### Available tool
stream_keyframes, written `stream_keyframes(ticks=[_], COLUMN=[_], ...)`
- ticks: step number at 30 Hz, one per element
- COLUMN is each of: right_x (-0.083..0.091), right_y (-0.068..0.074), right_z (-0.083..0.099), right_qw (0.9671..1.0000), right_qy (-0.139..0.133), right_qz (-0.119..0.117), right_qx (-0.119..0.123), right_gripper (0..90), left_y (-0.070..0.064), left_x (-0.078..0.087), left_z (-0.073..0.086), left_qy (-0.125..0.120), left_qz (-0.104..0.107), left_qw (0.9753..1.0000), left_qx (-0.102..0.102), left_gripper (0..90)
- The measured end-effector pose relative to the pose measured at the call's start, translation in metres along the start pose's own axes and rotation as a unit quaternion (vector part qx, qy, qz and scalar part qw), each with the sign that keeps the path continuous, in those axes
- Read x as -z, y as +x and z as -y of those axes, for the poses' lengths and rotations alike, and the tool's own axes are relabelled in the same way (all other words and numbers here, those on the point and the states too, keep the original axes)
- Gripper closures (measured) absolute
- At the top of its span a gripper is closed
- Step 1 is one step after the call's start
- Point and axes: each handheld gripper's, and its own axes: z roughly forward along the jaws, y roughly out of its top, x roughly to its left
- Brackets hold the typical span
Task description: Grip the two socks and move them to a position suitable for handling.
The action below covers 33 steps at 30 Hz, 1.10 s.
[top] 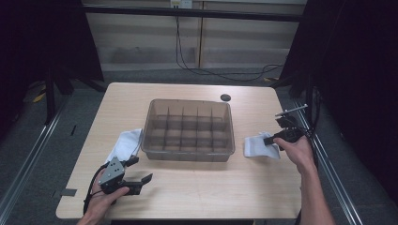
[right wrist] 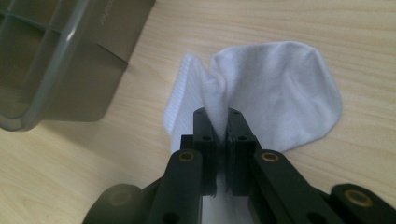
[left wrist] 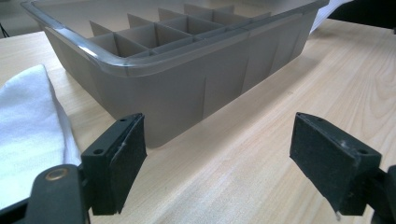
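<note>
Even overhead light, dark surroundings, soft blur

Left claw (top: 141,170) at the near left of the table (top: 206,187), jaws spread wide, gripped by the left hand (top: 101,199). Right claw (top: 269,139) at the right side, jaws closed on a fold of white cloth (right wrist: 280,88), right hand (top: 296,151) and forearm extended forward.

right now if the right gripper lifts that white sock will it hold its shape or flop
Probably flop: the white sock already bunches into a fold where the right gripper pinches it. It looks thin and light, so it should lift easily. The knit fabric likely won't slip from the shut jaws.
</note>
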Motion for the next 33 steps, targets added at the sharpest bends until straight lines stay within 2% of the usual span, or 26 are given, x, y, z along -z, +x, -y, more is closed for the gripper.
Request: stream_keyframes(ticks=[4,11,20,33], right_x=[0.009,0.029,0.050,0.060], right_y=[0.002,0.004,0.015,0.032], right_z=[0.000,0.004,0.011,0.020], right_qw=[0.9999,0.9996,0.9992,0.9984], right_qy=[-0.003,-0.017,-0.023,-0.019], right_qz=[-0.014,-0.024,-0.033,-0.049], right_qx=[-0.002,-0.007,0.005,0.020], right_gripper=[85.0,84.9,84.9,84.9], left_y=[0.000,0.000,0.000,0.000], left_x=[0.000,0.000,0.000,0.000], left_z=[0.000,0.000,0.000,0.000], left_qy=[0.001,-0.001,-0.001,0.001], left_qz=[0.000,0.001,0.002,0.002], left_qw=[1.0000,1.0000,1.0000,1.0000], left_qx=[0.000,0.000,0.000,-0.002], left_gripper=[18.2,18.2,18.2,18.2])
